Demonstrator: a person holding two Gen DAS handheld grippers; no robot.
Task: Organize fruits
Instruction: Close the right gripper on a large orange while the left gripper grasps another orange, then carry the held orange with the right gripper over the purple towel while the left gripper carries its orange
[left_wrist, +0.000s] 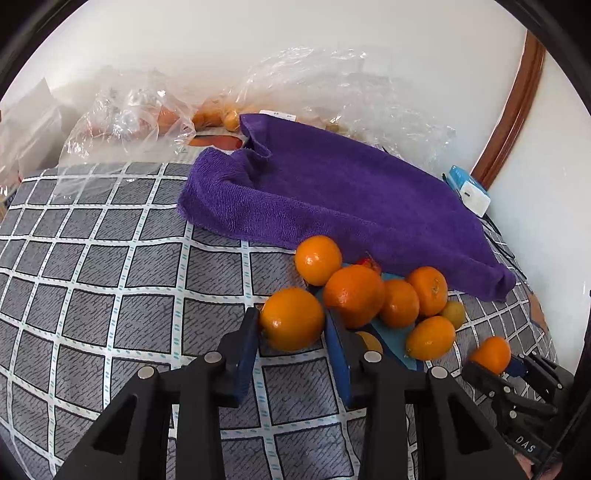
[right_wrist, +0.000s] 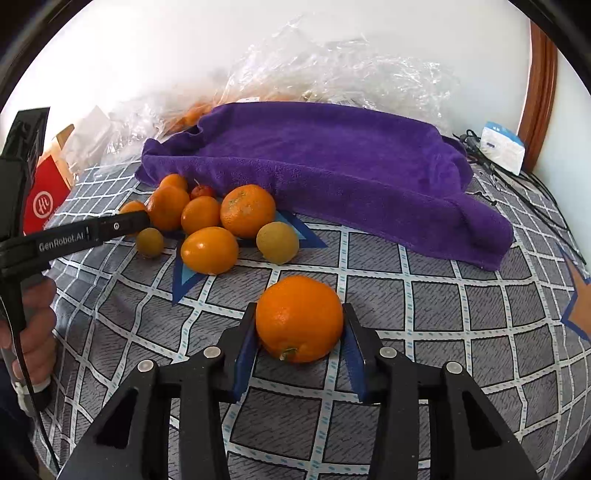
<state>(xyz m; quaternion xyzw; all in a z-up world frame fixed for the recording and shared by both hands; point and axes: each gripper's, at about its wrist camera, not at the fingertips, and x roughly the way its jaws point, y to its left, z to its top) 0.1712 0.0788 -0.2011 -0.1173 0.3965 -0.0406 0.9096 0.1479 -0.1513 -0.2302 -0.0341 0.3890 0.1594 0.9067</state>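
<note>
A pile of oranges (left_wrist: 354, 295) and smaller yellow-green fruits (right_wrist: 277, 242) lies on the checked grey cloth (left_wrist: 110, 258), in front of a purple towel (left_wrist: 332, 192). My left gripper (left_wrist: 292, 316) has both blue pads pressed on the near-left orange (left_wrist: 291, 319) of the pile, which rests on the cloth. The right wrist view shows that gripper's finger (right_wrist: 122, 225) reaching into the pile (right_wrist: 214, 218). My right gripper (right_wrist: 300, 311) is shut on a single orange (right_wrist: 299, 319), apart from the pile. It also appears at the left wrist view's lower right, where that orange (left_wrist: 491, 354) shows too.
Clear plastic bags (left_wrist: 129, 118) with more fruit lie behind the towel (right_wrist: 332, 166). A white and blue box (right_wrist: 502, 146) and black cables (right_wrist: 524, 181) sit at the far right. A red box (right_wrist: 44, 199) stands at the left, and a person's hand (right_wrist: 33, 332) holds the left gripper's handle.
</note>
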